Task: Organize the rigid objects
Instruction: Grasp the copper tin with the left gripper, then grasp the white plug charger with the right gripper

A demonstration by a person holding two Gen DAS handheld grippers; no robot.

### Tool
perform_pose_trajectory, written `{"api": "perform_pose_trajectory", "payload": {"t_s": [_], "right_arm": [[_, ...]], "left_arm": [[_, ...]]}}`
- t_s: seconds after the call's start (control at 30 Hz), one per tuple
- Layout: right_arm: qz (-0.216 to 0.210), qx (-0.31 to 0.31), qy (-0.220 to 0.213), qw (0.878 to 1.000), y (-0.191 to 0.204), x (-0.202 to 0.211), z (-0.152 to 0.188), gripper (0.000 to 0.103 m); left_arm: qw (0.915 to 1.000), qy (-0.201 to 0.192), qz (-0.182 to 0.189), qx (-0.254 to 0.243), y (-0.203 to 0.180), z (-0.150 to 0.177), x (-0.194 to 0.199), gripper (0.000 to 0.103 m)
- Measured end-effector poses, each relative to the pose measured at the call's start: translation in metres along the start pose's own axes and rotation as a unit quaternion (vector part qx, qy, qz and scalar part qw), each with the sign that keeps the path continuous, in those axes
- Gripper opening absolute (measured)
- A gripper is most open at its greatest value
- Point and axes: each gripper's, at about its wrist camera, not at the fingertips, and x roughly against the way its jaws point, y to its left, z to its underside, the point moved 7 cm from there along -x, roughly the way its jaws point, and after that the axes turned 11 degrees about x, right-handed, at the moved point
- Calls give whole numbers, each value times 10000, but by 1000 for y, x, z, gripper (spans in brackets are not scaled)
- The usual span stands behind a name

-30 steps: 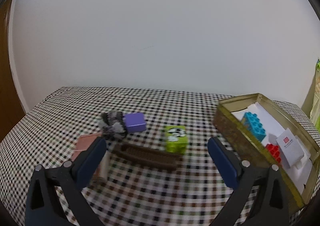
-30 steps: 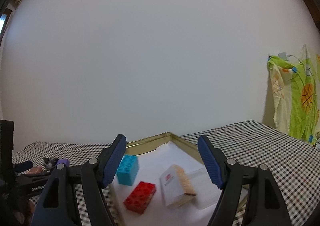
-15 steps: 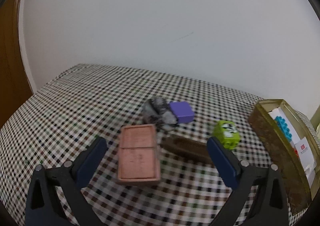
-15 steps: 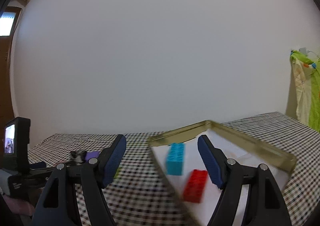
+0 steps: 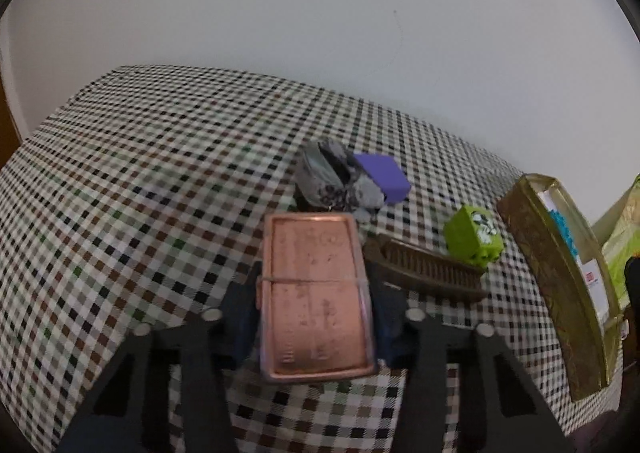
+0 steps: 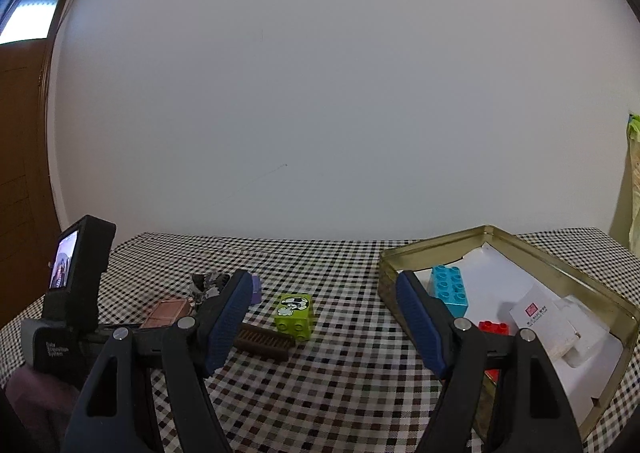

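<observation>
At lower centre the left gripper (image 5: 316, 327) clamps the copper case (image 5: 314, 295) by its long sides, seemingly stiff, slick and light; the right gripper (image 6: 320, 327) gapes empty.

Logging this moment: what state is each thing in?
Left tool: shut on the copper case.
Right tool: open, holding nothing.
Copper case: closed, flat.
Gold tin: lidless, holding bricks.
Green cube: loose on the tablecloth.
Brown comb: lying flat.
</observation>
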Motion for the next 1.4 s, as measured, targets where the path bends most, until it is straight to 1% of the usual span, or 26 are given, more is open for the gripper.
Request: {"api": "perform_pose_trajectory", "payload": {"t_s": [0.03, 0.13, 0.23, 0.3, 0.33, 0.43, 0.5, 0.57, 0.7, 0.8, 0.9, 0.97, 1.03, 1.13, 1.2, 1.23, 1.3, 1.4], "right_arm": [[-16, -6, 4, 10000, 1, -1, 0, 76], [-39, -71, 54, 10000, 0, -3, 1, 76], [-74, -107, 99, 9999, -2, -6, 2, 76], [-195, -109, 174, 9996, 2, -8, 2, 76], [-280, -106, 235, 9993, 5, -10, 3, 76], [-532, -112, 453, 9975, 15, -17, 5, 76], [-825, -175, 671, 9942, 30, -27, 7, 76], [-1016, -173, 837, 9911, 45, -34, 11, 76], [-1480, -48, 1322, 9801, 91, -57, 15, 76], [-1696, 67, 1706, 9706, 121, -75, 21, 76], [-1773, 103, 2019, 9632, 141, -88, 27, 75], [-1795, 153, 2176, 9593, 149, -95, 31, 70], [-1817, 234, 2304, 9557, 155, -100, 34, 58], [-1724, 430, 2634, 9482, 161, -108, 44, 56], [-1685, 442, 2664, 9480, 160, -109, 45, 55], [-1676, 459, 2658, 9482, 160, -108, 45, 52], [-1652, 557, 2656, 9482, 160, -107, 46, 41], [-1778, 474, 2627, 9472, 156, -103, 46, 41]], "left_arm": [[10000, -50, 43, 2, 1, -1, 2, 44], [9998, -197, 7, -101, -1, -3, 9, 44], [9987, -437, -26, -260, -4, -8, 17, 44], [9976, -641, -67, -241, -1, -16, 26, 44], [9970, -743, -134, -181, 4, -20, 30, 44], [9953, -888, -382, -43, 22, -31, 33, 44], [9941, -958, -501, 80, 38, -39, 35, 44], [9931, -991, -594, 199, 51, -43, 36, 44], [9893, -1081, -899, 391, 73, -52, 37, 44], [9872, -1102, -957, 636, 86, -53, 41, 44], [9859, -1151, -1009, 681, 90, -54, 44, 44], [9848, -1196, -1074, 653, 90, -54, 45, 44], [9835, -1254, -1136, 638, 91, -56, 48, 44], [9823, -1282, -1201, 655, 92, -55, 48, 44], [9820, -1264, -1229, 672, 95, -56, 47, 44], [9819, -1258, -1250, 671, 96, -55, 46, 44], [9815, -1251, -1287, 668, 96, -55, 45, 44], [9816, -1246, -1290, 659, 96, -54, 43, 44]]}}
